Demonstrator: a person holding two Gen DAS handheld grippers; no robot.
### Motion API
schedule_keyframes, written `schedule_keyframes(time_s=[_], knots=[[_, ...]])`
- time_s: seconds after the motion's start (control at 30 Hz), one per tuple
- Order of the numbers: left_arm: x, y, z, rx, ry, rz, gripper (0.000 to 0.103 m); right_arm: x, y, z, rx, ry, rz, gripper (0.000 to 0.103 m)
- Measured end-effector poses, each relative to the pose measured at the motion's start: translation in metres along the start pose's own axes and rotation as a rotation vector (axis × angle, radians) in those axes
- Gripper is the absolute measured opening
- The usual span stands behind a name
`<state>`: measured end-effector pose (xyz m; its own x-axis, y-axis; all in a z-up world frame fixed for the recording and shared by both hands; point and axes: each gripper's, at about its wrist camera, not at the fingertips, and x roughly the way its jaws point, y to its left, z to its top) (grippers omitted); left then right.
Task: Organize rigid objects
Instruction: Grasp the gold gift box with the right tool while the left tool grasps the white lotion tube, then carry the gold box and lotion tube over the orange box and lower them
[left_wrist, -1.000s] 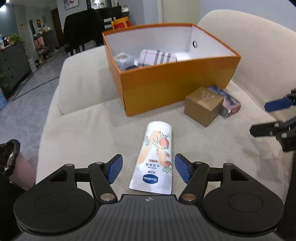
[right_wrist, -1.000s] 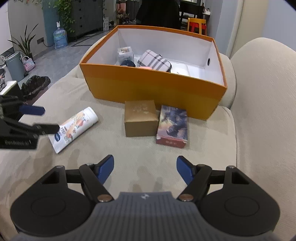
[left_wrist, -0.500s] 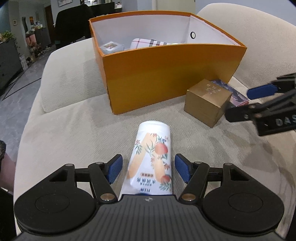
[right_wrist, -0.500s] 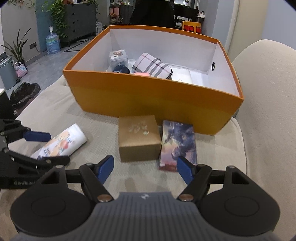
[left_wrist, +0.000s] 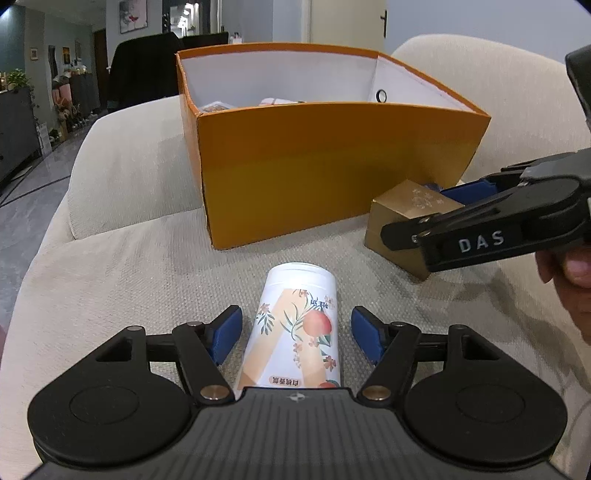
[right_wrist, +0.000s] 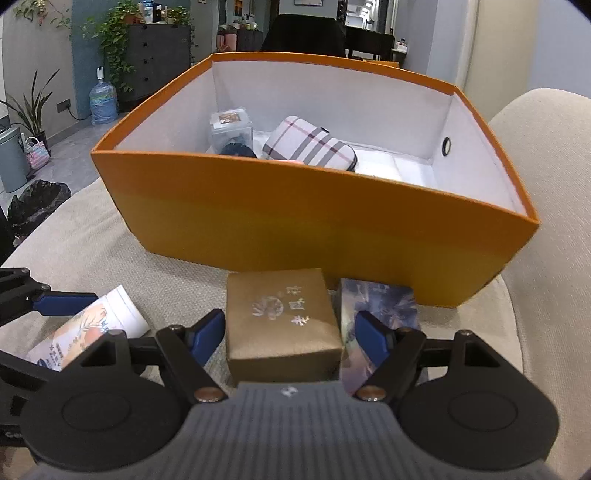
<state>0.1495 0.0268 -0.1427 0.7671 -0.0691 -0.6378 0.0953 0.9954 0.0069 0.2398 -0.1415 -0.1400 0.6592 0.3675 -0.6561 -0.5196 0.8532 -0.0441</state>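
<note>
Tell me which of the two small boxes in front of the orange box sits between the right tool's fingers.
The gold-brown box, stamped with a silver emblem. The flat purple printed box lies beside it, mostly outside the open right tool.

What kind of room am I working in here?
Most likely a home living room. The work surface is a beige sofa, with potted plants and a dark dresser behind, plus a water jug on the floor.
</note>
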Motion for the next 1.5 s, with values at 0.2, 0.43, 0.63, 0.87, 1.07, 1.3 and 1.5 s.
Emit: schedule_keyframes(time_s=[0.2, 0.43, 0.63, 0.87, 1.07, 1.3, 1.5], knots=[[-0.003, -0.003, -0.010, -0.006, -0.063, 0.014, 0.076, 0.002, 0.007, -0.009, -0.043, -0.064, -0.014, 0.078], [-0.006, -0.010, -0.009, 0.028, -0.075, -0.001, 0.053, 0.002, 0.023, -0.018, -0.148, -0.097, -0.037, 0.071], [-0.009, -0.011, -0.009, 0.025, -0.074, 0.002, 0.052, 0.002, 0.020, -0.018, -0.118, -0.082, -0.025, 0.062], [-0.023, -0.013, -0.009, 0.035, -0.066, -0.016, 0.051, -0.005, 0.022, -0.017, -0.095, -0.056, 0.005, 0.061], [-0.040, -0.013, 0.001, 0.032, -0.087, -0.002, 0.051, -0.021, 0.029, -0.019, -0.092, -0.059, 0.023, 0.061], [-0.063, -0.016, 0.016, 0.065, -0.130, 0.006, 0.051, -0.050, 0.030, -0.018, -0.088, -0.088, 0.026, 0.061], [-0.082, -0.024, 0.030, 0.091, -0.173, -0.004, 0.051, -0.077, 0.026, -0.020, -0.075, -0.106, 0.020, 0.061]])
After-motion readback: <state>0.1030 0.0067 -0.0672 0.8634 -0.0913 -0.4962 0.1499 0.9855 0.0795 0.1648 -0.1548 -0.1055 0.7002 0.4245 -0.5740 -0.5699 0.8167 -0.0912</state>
